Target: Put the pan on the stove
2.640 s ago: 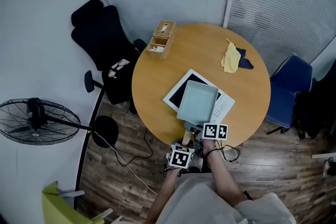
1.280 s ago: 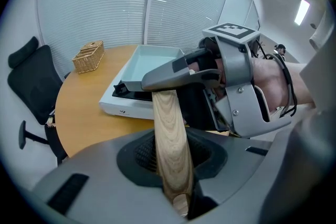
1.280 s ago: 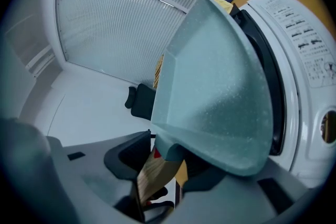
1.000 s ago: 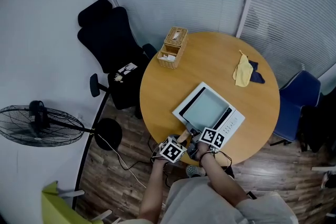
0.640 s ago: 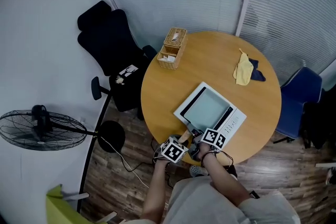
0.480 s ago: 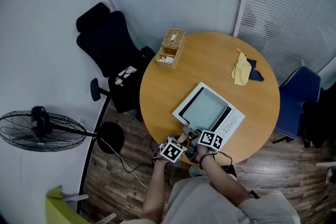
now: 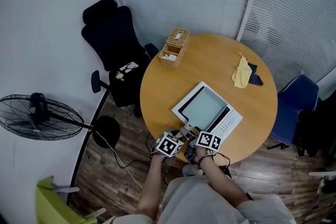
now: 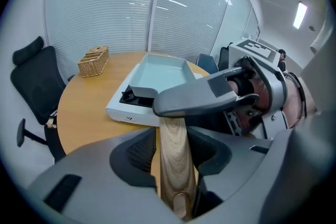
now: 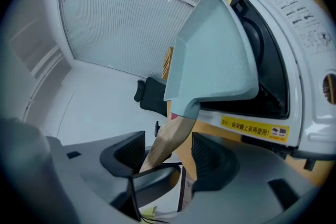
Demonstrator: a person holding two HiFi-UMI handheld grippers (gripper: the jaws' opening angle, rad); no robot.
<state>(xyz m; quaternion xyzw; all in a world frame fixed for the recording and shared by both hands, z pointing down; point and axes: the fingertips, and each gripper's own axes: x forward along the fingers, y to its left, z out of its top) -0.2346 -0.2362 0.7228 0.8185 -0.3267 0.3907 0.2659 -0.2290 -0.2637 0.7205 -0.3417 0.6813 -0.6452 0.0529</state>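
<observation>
The square pan (image 7: 203, 108) sits on the induction stove (image 7: 229, 123), toward 6 o'clock on the round surface (image 7: 163, 86), with its wooden handle (image 8: 174, 134) pointing to 7 o'clock. The jaws of the left gripper (image 8: 172, 153) and right gripper (image 9: 168, 156) have just been opening. They straddle that handle, seemingly clear of it.

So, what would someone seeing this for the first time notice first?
Most likely the pale blue square pan sitting on the white stove near the front edge of the round wooden table. Next, the left gripper and right gripper at that edge, both with the pan's wooden handle between jaws that have just been opening, their pads off the wood.
</observation>
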